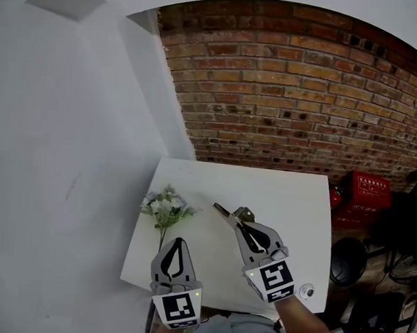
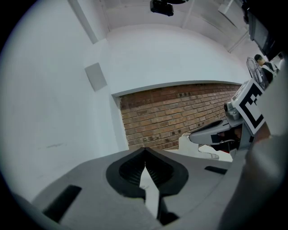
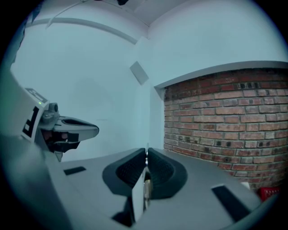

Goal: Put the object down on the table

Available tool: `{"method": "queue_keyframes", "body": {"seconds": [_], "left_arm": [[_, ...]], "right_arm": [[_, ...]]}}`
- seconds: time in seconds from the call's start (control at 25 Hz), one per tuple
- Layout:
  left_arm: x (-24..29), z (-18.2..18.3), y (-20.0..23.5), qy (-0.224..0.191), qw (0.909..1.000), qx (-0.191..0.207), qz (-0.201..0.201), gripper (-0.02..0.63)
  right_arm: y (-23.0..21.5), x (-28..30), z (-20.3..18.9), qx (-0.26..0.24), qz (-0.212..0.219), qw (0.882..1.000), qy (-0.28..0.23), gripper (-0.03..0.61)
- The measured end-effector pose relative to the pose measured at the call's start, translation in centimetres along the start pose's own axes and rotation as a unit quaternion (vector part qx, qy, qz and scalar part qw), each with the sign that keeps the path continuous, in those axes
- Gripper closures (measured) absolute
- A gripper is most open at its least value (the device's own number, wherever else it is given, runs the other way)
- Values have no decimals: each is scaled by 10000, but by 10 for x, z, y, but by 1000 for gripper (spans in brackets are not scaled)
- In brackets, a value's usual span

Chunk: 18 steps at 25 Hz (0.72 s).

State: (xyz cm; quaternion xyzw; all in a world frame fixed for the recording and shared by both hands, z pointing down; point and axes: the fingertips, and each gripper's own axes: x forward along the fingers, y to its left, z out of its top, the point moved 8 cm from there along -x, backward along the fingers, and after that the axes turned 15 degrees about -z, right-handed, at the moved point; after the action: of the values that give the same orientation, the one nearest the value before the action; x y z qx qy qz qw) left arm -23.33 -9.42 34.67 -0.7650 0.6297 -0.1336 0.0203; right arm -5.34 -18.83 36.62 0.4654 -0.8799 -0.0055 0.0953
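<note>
A thin, flat metal object (image 1: 228, 213) sticks out from the tip of my right gripper (image 1: 239, 218), which is shut on it above the middle of the white table (image 1: 278, 192). In the right gripper view, the metal edge (image 3: 145, 189) shows as a narrow strip pinched between the dark pads, with that gripper (image 3: 146, 152) pointing at the wall corner. My left gripper (image 1: 180, 241) hovers over the table's near left edge. Its jaws (image 2: 145, 152) meet at the tip with nothing between them. Each gripper shows in the other's view: the right gripper (image 2: 211, 130) and the left gripper (image 3: 72, 128).
A small bunch of white flowers (image 1: 165, 207) lies on the table's left side. A small round object (image 1: 306, 291) sits by the near right corner. A red crate (image 1: 367, 195) and dark equipment stand on the floor to the right. A brick wall (image 1: 299, 97) rises behind the table.
</note>
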Motion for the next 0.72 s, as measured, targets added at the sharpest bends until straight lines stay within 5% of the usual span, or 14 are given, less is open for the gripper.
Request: {"method": "queue_keyframes", "body": {"seconds": [0.72], "left_arm": [[46, -65, 41, 568, 9957, -605, -416, 604]], "right_arm": [[27, 62, -56, 86, -44, 9962, 867, 554]]}}
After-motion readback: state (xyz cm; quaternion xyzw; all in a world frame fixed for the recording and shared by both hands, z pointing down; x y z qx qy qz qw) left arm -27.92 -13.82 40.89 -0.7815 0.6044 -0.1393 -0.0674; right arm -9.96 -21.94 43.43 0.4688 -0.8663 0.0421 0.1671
